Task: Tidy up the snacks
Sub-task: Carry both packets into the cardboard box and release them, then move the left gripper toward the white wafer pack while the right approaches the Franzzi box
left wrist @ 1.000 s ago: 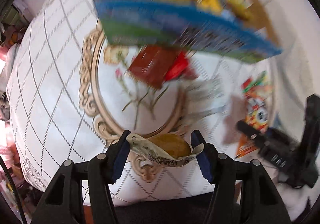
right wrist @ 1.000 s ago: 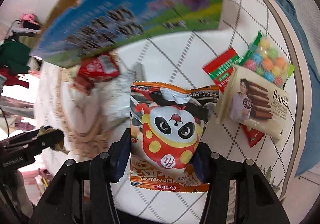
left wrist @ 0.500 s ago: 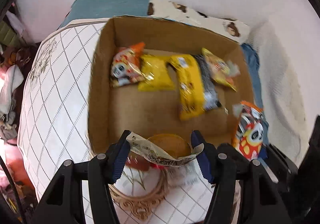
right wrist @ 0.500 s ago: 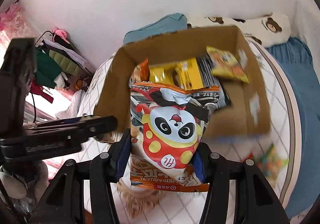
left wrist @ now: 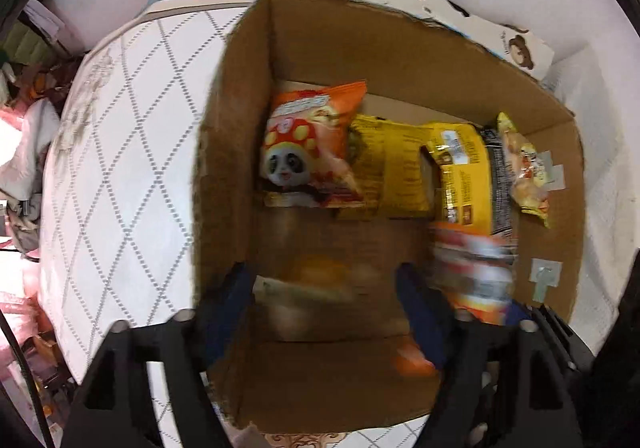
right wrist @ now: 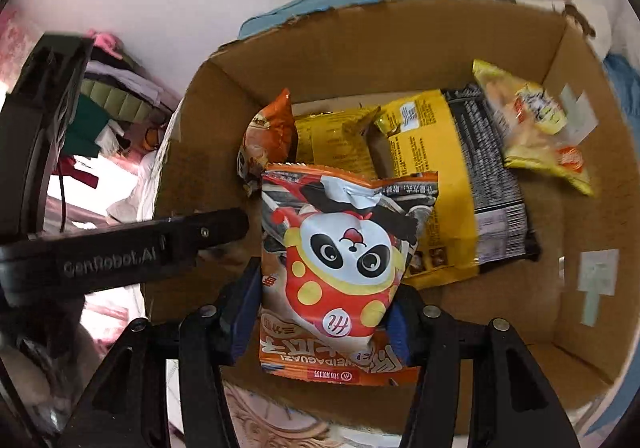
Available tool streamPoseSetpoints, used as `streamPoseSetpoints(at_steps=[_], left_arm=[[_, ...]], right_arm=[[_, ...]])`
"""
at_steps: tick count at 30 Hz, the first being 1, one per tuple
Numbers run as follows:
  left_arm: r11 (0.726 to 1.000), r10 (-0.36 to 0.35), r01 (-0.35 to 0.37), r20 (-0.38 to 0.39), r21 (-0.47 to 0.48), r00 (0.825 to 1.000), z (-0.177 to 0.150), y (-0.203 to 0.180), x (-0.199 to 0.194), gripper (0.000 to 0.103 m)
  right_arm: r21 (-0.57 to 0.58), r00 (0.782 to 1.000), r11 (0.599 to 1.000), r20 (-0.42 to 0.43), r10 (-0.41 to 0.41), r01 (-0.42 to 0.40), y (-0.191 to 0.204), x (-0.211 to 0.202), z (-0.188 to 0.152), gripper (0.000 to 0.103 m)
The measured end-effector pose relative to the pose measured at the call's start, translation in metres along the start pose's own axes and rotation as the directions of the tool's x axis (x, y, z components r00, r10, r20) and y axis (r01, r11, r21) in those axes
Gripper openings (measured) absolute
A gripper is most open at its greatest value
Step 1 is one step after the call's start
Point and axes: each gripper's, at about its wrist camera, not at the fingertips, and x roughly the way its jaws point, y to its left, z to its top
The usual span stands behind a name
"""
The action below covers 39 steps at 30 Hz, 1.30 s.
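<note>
Now, at the far left lies the quilted white bed (left wrist: 120,175), and the cardboard box (left wrist: 224,151) sits on it. Both tongs hang over the box. The left tongs (left wrist: 326,300) have just been opening and stand wide; a blurred pastry packet (left wrist: 316,288) lies between them, seemingly loose. Further right, the right tongs (right wrist: 320,312) have also just been opening, the panda snack bag (right wrist: 340,260) between them over the box floor, apparently no longer squeezed. Yellow packets (right wrist: 432,175) rest inside.
</note>
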Motion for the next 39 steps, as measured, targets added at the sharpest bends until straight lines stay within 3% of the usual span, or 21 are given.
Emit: streamPoseSetpoints(at_steps=[1, 2, 13, 20, 31, 39], left_arm=[[1.000, 0.004, -0.004, 0.001, 0.004, 1.000, 0.000, -0.001, 0.000, 0.098], [1.000, 0.023, -0.023, 0.015, 0.014, 1.000, 0.000, -0.004, -0.002, 0.099], [0.999, 0.050, -0.052, 0.077, 0.017, 0.996, -0.009, -0.005, -0.019, 0.099], [0.991, 0.122, -0.130, 0.191, 0.032, 0.974, -0.037, -0.011, -0.033, 0.099], [0.991, 0.104, -0.124, 0.276, 0.056, 0.956, -0.087, -0.029, -0.053, 0.099], [0.984, 0.102, -0.152, 0.410, 0.090, 0.906, -0.127, -0.053, -0.095, 0.099]], right_arm=[[-0.012, 1.000, 1.000, -0.013, -0.013, 0.013, 0.001, 0.004, 0.002, 0.091], [-0.016, 0.999, 1.000, -0.024, -0.026, 0.026, 0.001, 0.007, 0.003, 0.097], [-0.023, 0.991, 0.991, -0.005, -0.136, 0.135, -0.014, -0.005, 0.002, 0.098], [0.001, 0.967, 0.969, 0.065, -0.247, 0.247, -0.030, -0.032, -0.011, 0.098], [0.022, 0.945, 0.959, 0.163, -0.282, 0.283, -0.042, -0.083, -0.038, 0.098], [-0.004, 0.912, 0.953, 0.293, -0.287, 0.302, -0.025, -0.141, -0.073, 0.098]])
